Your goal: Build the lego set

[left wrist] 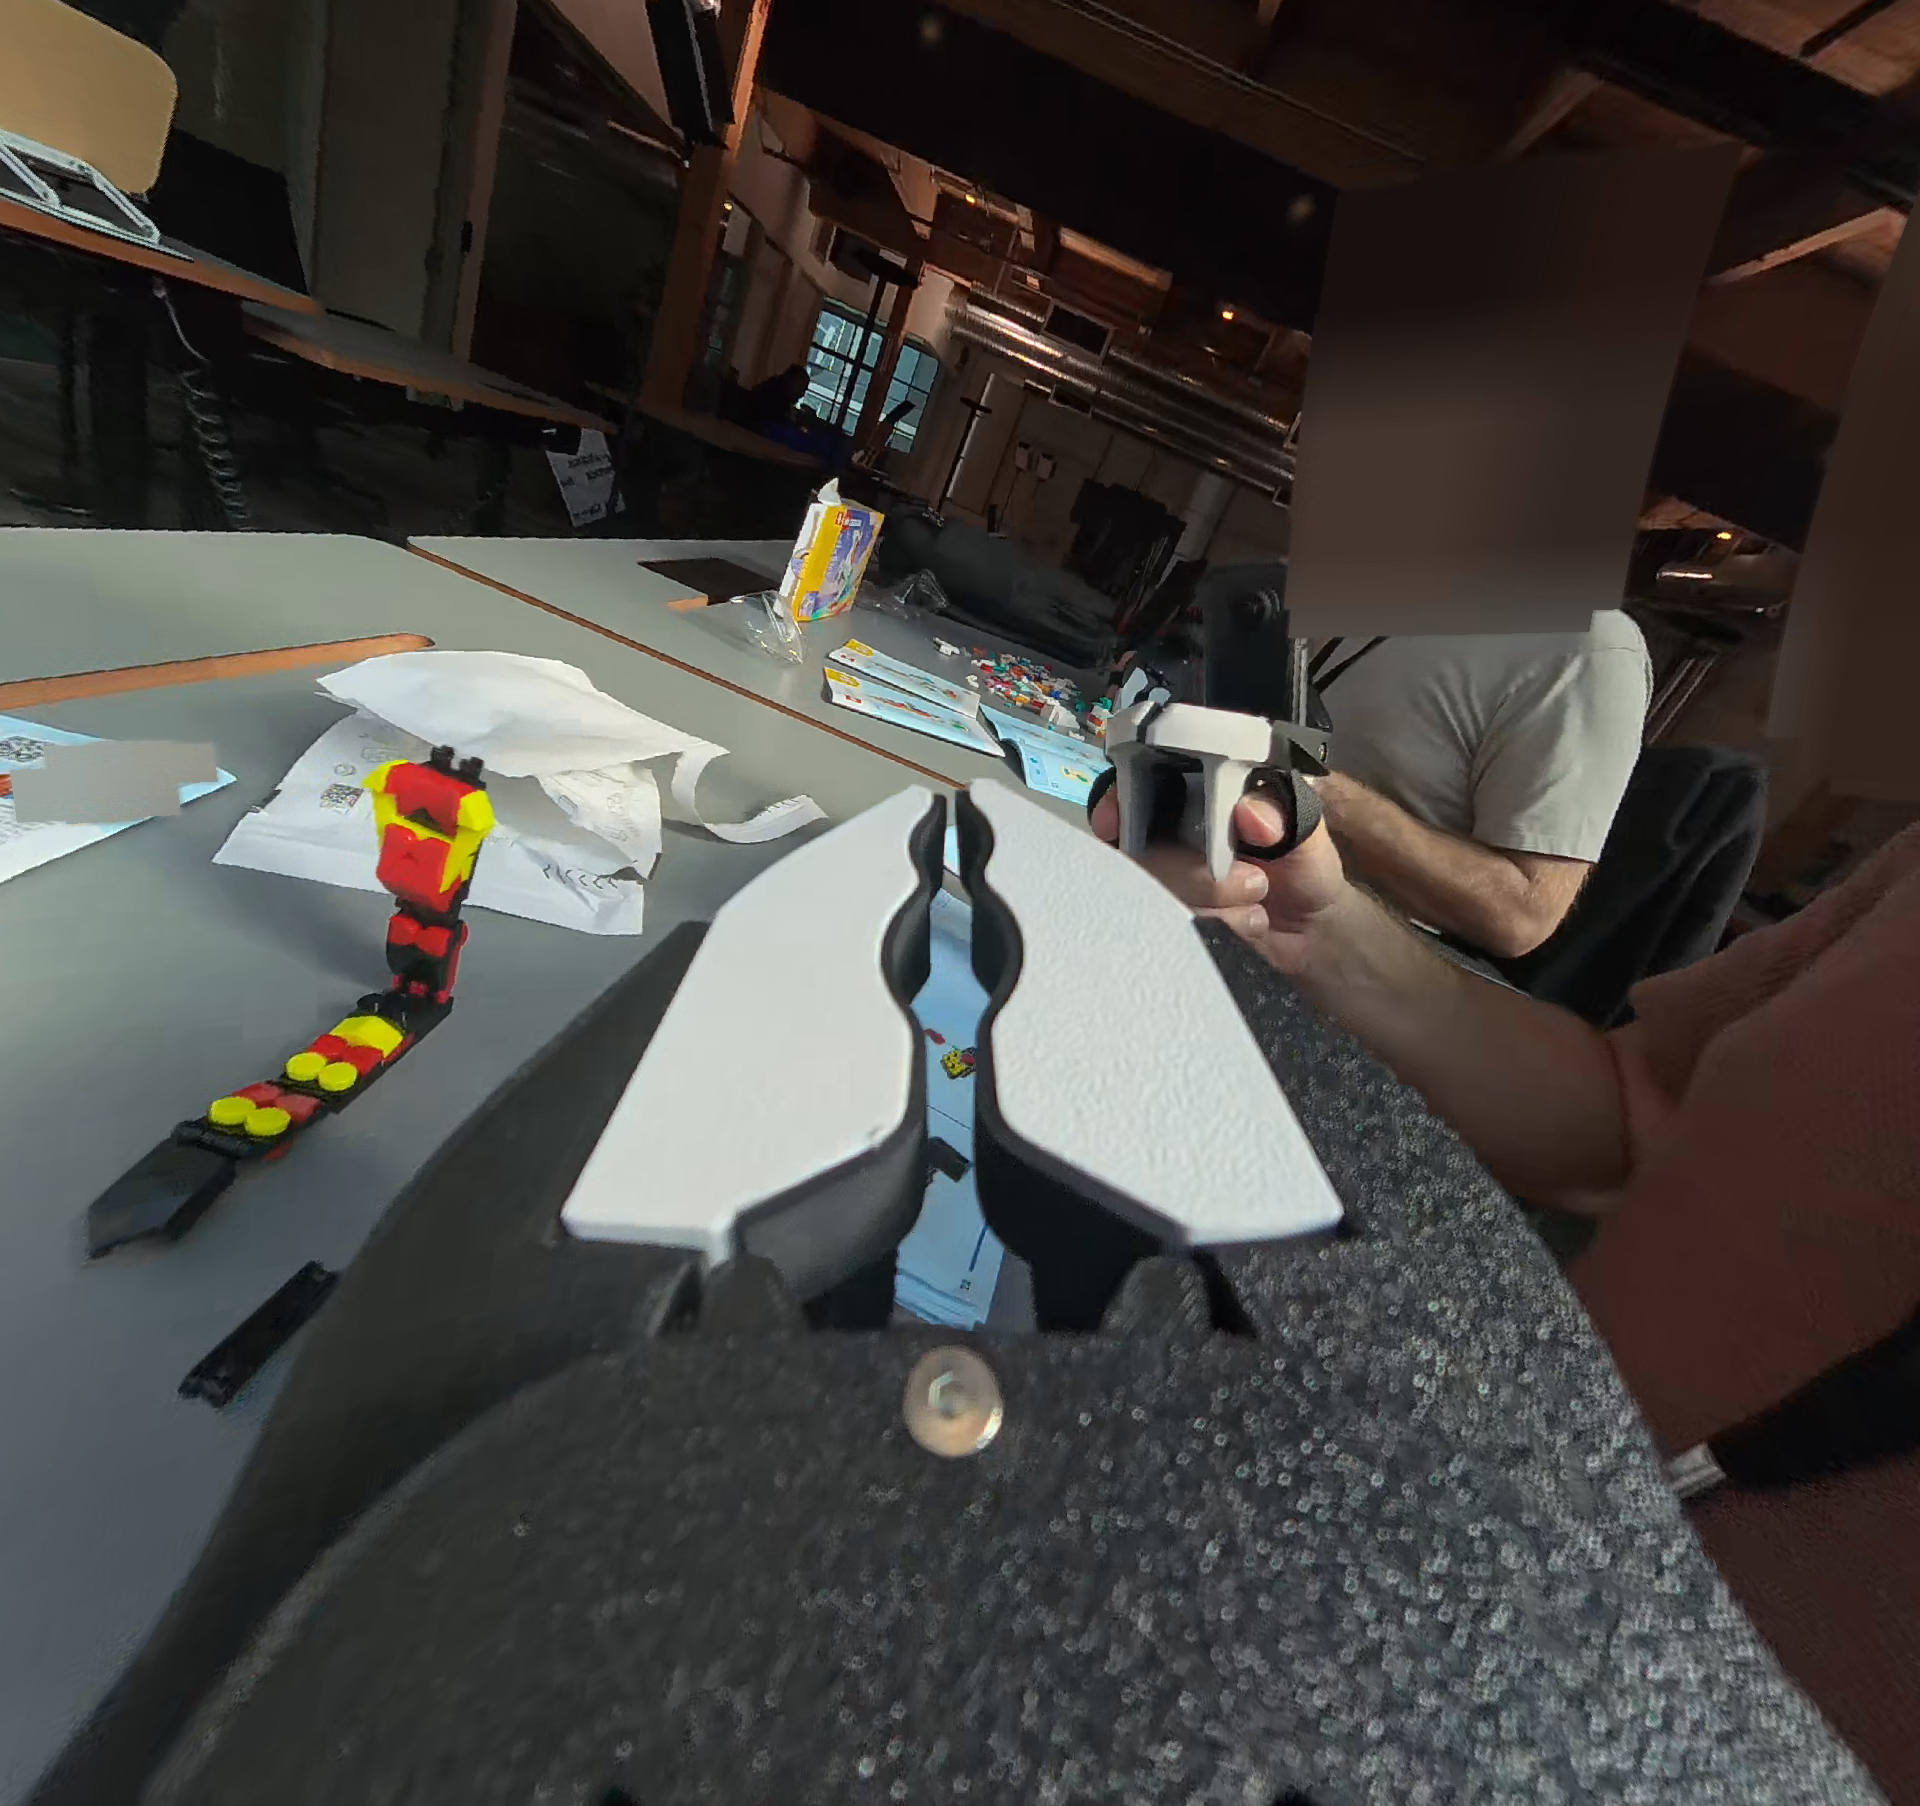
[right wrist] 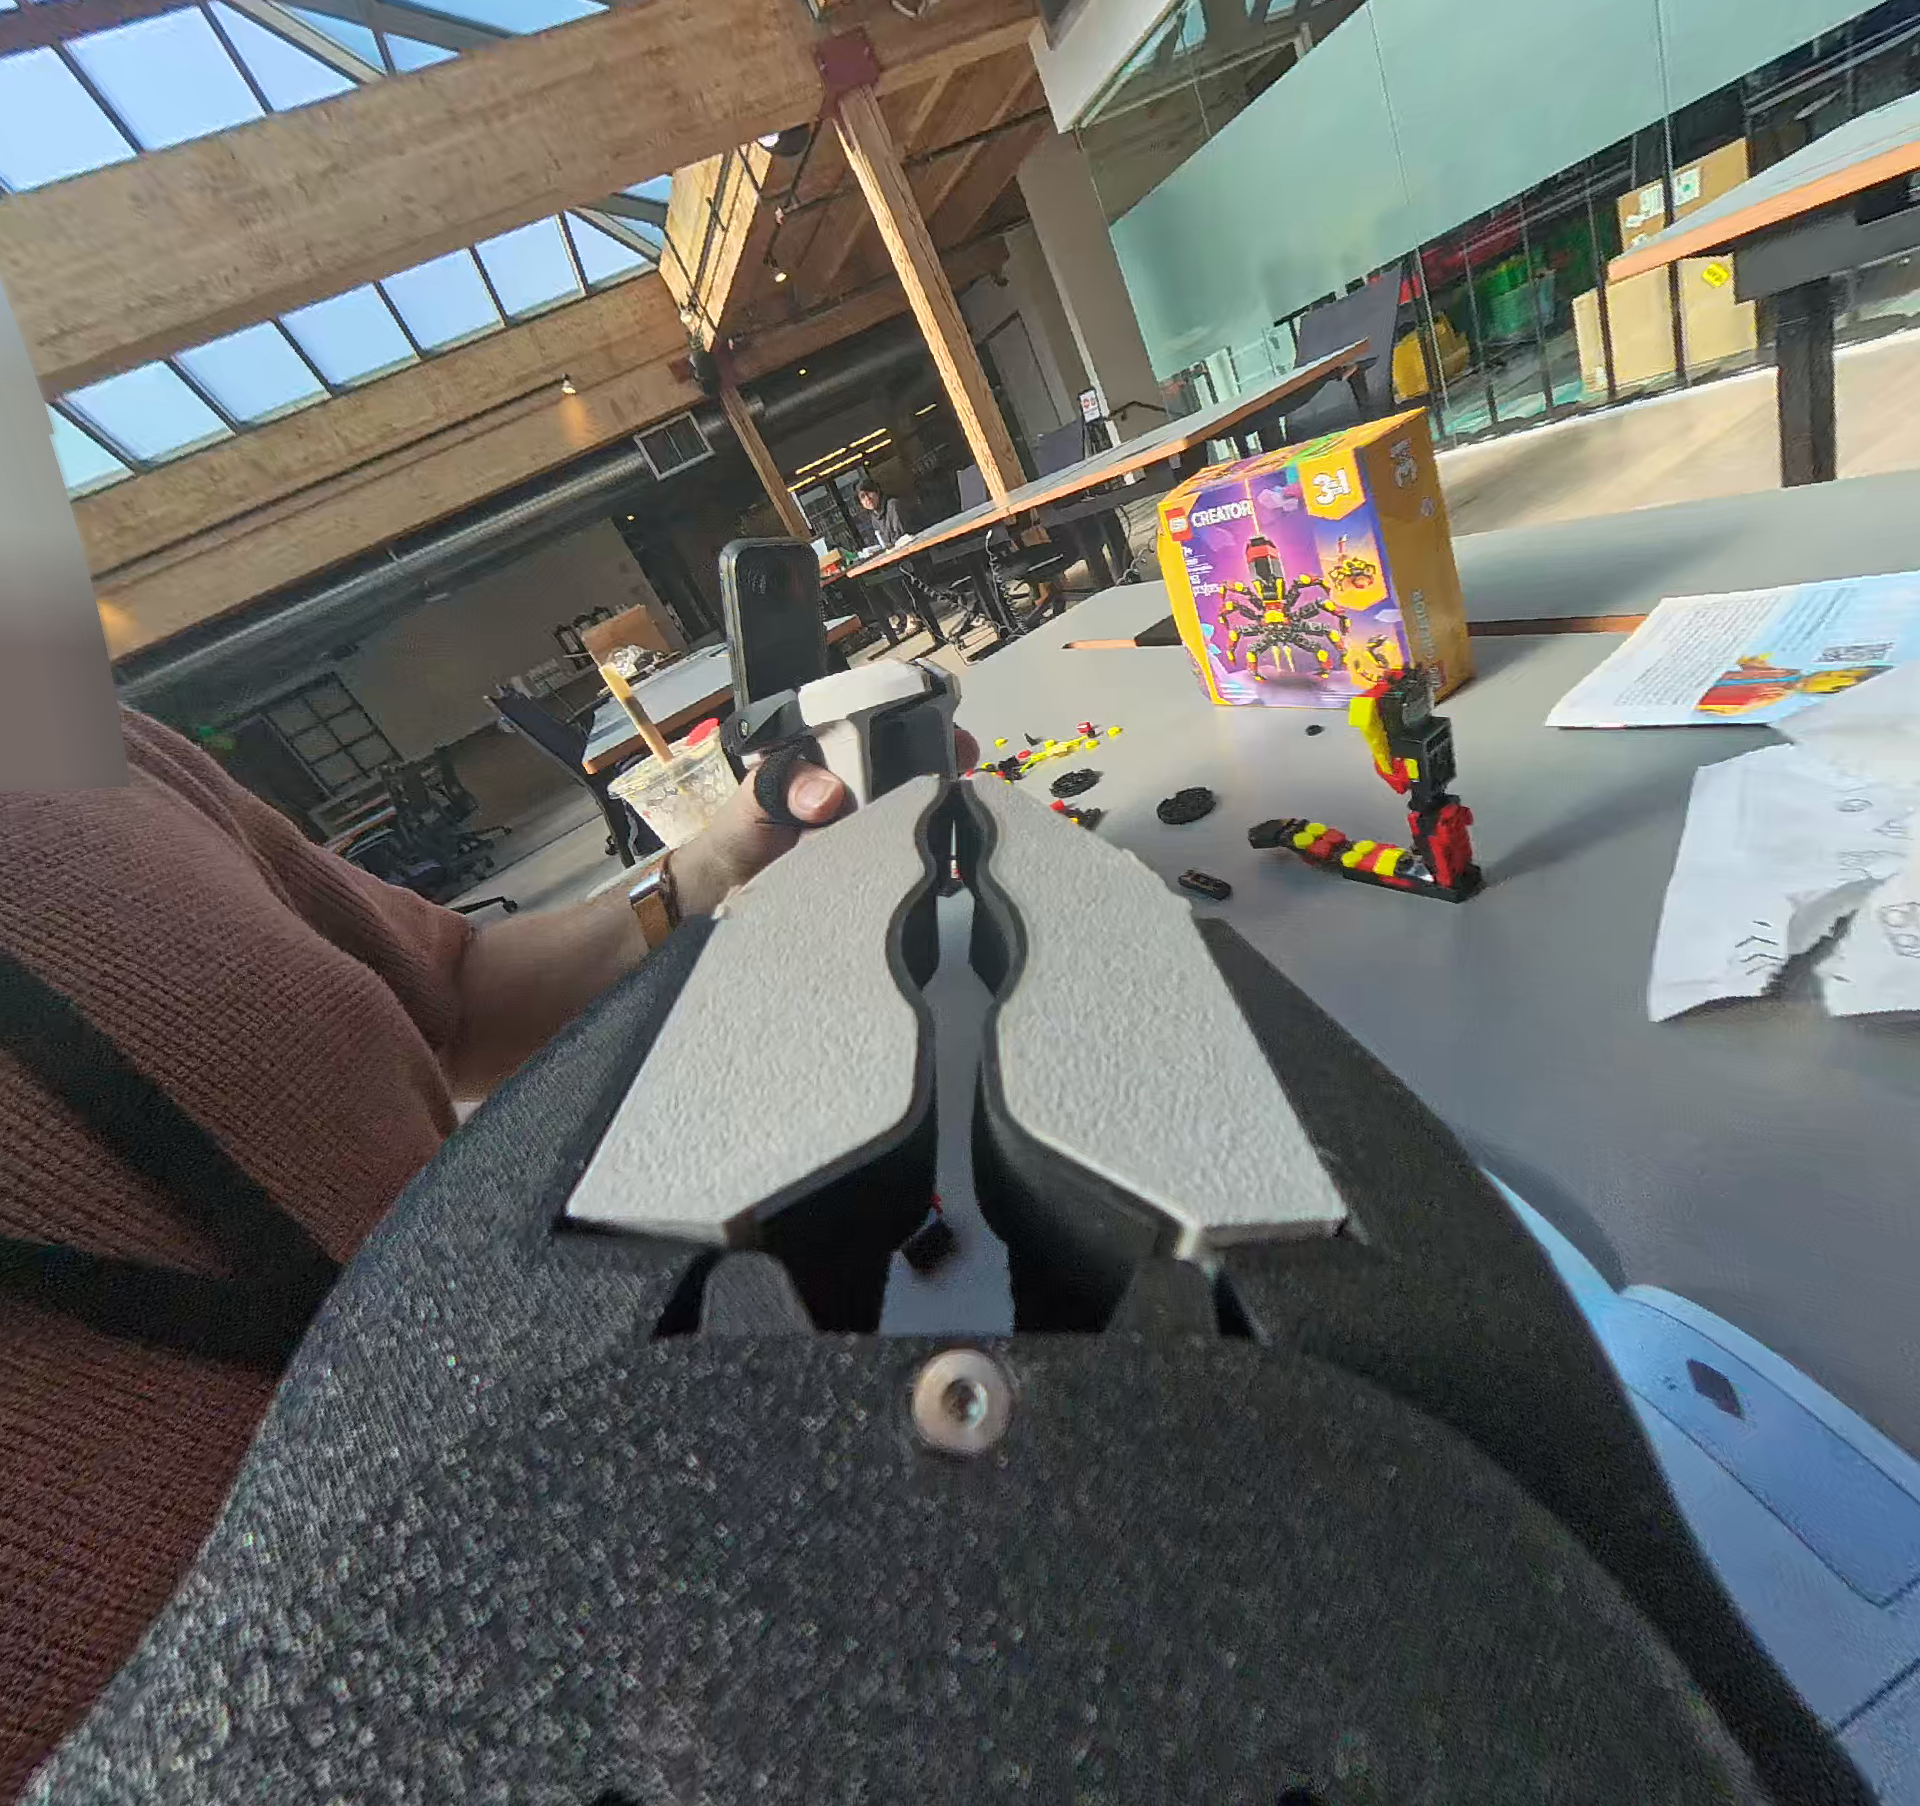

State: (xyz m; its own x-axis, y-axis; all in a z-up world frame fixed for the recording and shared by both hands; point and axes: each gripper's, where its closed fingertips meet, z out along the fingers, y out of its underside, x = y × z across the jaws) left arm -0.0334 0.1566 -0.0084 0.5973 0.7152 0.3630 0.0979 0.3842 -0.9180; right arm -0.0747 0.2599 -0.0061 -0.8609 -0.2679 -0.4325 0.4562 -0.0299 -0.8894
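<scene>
A red, yellow and black lego snake model (left wrist: 416, 883) stands on the grey table (left wrist: 156, 977) left of my left gripper (left wrist: 951, 802), its head raised and its flat tail towards me. The left gripper's jaws are shut with only a thin slit, and I see nothing held. The right gripper (left wrist: 1195, 800), in a hand, shows beyond it. In the right wrist view my right gripper (right wrist: 956, 806) is shut above the table; a dark shape sits at the tips, and I cannot tell if it is a piece. The snake (right wrist: 1403, 800) is to its right.
Loose small pieces (right wrist: 1049, 748), black round parts (right wrist: 1184, 806) and the set's box (right wrist: 1314, 561) lie behind the right gripper. Torn white paper bags (left wrist: 499, 728) and instruction booklets (right wrist: 1766, 650) lie nearby. A black strip piece (left wrist: 260, 1330) lies near me. Another person sits across the table. The gap from one gripper's tips to the other's is roughly 12 cm.
</scene>
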